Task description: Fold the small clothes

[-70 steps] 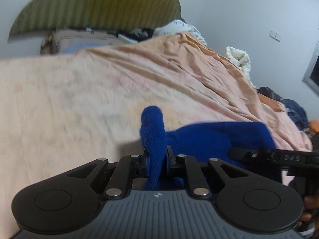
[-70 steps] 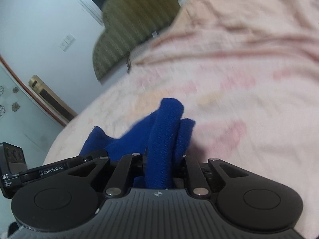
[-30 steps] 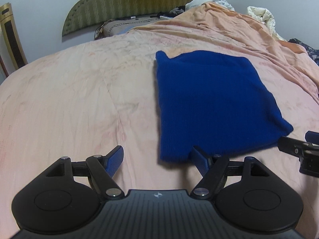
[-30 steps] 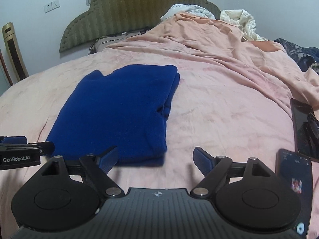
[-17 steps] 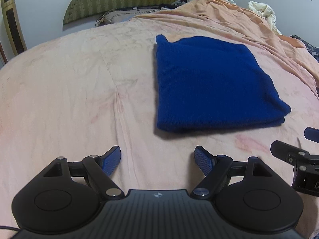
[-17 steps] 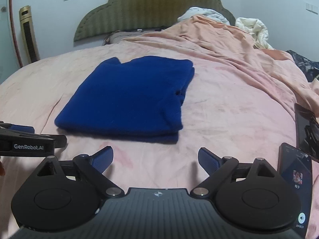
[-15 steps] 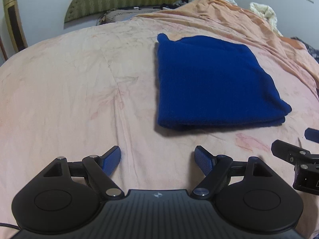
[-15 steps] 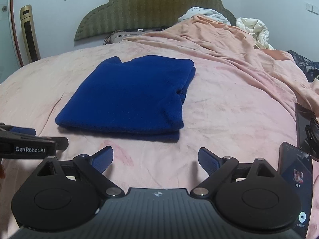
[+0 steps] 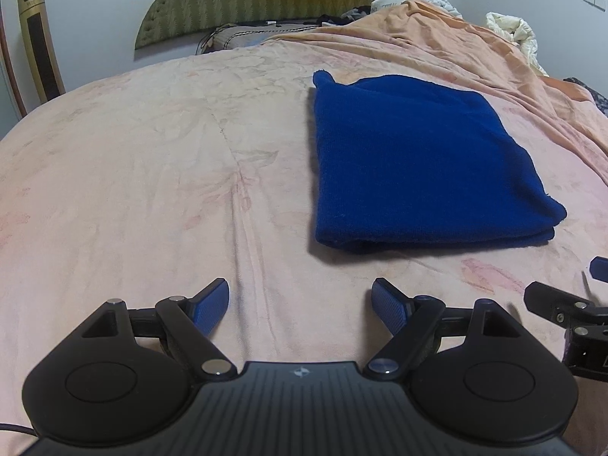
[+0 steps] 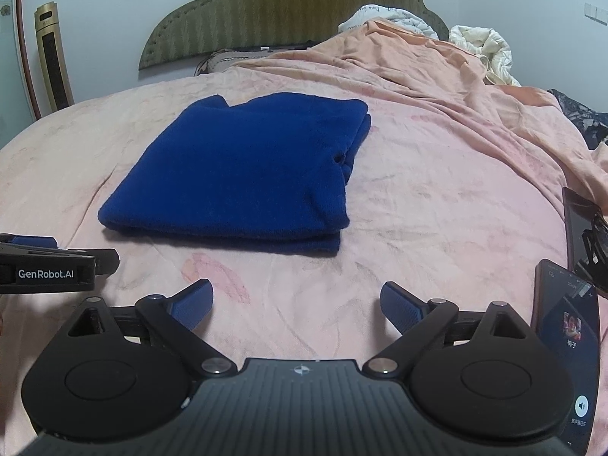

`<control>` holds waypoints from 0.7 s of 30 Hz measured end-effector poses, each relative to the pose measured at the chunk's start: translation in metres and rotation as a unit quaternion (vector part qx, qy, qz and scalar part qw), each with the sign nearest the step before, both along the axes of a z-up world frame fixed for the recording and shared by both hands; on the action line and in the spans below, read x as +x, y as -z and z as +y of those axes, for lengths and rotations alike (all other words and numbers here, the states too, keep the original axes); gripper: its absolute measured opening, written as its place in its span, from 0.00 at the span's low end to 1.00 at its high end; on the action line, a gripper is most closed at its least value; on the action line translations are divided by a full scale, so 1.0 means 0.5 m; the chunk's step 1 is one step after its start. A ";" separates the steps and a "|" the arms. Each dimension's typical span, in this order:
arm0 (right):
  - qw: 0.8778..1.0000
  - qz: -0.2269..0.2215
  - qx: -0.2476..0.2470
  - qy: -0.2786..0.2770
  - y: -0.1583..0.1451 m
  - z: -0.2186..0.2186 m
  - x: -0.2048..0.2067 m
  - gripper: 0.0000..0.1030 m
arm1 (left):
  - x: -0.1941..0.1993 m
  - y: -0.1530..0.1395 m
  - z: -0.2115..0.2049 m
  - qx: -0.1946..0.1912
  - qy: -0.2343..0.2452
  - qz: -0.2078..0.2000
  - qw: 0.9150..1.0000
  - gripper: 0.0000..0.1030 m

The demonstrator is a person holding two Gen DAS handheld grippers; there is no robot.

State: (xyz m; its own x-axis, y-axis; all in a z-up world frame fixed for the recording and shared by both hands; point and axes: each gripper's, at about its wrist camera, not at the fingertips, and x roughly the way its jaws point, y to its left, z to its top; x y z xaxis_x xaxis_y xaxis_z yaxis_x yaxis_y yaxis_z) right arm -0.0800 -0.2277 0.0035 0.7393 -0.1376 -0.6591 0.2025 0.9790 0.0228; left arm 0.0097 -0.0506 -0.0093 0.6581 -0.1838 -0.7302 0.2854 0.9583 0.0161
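A dark blue knit garment [image 9: 414,163] lies folded into a flat rectangle on the pink bedsheet [image 9: 159,159]; it also shows in the right wrist view [image 10: 247,171]. My left gripper [image 9: 300,306] is open and empty, held above the sheet, short of the garment's near left corner. My right gripper [image 10: 296,302] is open and empty, short of the garment's near edge. Each gripper shows at the edge of the other's view: the right one [image 9: 562,311] and the left one [image 10: 57,262].
An orange blanket [image 10: 437,68] is bunched along the bed's far right. Two phones [image 10: 566,361] lie on the sheet at my right, one lit. A green headboard [image 10: 288,11] and a tall gold unit [image 10: 53,57] stand at the back.
Both grippers let go of the blue garment, opened and drew back toward the near side. The garment now lies folded flat on the sheet.
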 end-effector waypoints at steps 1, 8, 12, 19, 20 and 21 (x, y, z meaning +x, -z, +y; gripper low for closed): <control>1.000 -0.001 0.000 0.000 -0.001 0.001 -0.001 0.95 | 0.000 0.000 0.000 0.002 -0.001 -0.001 1.000 0.80; 1.000 -0.005 0.006 0.007 -0.005 -0.006 -0.001 0.99 | -0.005 -0.003 -0.002 0.009 -0.002 -0.002 1.000 0.80; 1.000 -0.004 0.006 0.016 0.000 -0.011 -0.001 1.00 | -0.002 -0.003 0.002 0.003 -0.004 0.004 1.000 0.80; 0.999 -0.004 0.024 0.035 0.008 -0.027 -0.001 1.00 | -0.005 -0.002 0.001 0.007 0.001 0.003 1.000 0.80; 0.999 -0.004 0.026 0.036 0.009 -0.028 -0.001 1.00 | -0.005 -0.002 0.001 0.007 0.001 0.003 1.000 0.80; 0.999 -0.005 0.027 0.038 0.010 -0.029 -0.001 1.00 | -0.005 -0.002 0.002 0.007 0.001 0.002 1.000 0.80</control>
State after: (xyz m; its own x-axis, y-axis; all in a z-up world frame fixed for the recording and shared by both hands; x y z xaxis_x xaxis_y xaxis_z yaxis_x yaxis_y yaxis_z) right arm -0.0803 -0.2421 -0.0012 0.7344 -0.1569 -0.6603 0.2749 0.9583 0.0780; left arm 0.0072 -0.0499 -0.0084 0.6543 -0.1752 -0.7357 0.2872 0.9575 0.0274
